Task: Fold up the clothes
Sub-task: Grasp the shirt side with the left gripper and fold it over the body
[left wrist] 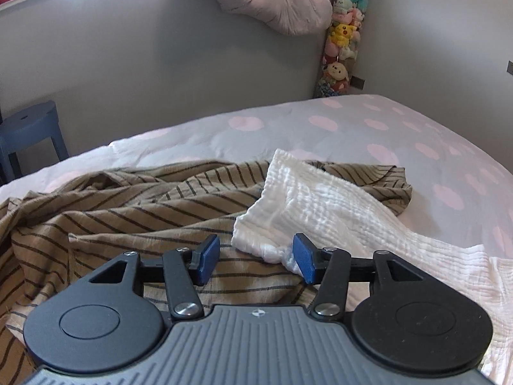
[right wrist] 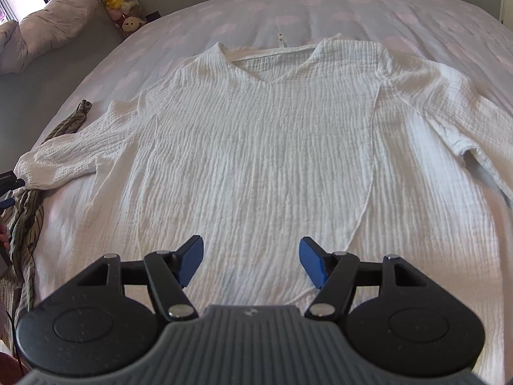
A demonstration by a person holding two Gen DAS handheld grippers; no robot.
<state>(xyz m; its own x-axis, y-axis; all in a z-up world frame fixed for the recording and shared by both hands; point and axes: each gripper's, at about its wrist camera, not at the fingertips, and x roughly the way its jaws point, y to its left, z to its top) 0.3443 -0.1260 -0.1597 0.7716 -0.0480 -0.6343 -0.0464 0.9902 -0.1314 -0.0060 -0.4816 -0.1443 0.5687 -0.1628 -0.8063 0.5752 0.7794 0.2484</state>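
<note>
Right at the sleeve cuff [left wrist: 282,253], the left gripper [left wrist: 255,258] sits wide open with nothing pinched, the cuff just touching one blue pad, and the right gripper [right wrist: 251,261] hangs open too, over the lower middle of the white shirt [right wrist: 256,147]. That shirt is spread flat, front up, on the dotted bed [right wrist: 320,6], left sleeve lying over a crumpled striped shirt [left wrist: 112,218]. So I'd say folding hasn't really started: both sleeves, the body, then the striped one are left.
</note>
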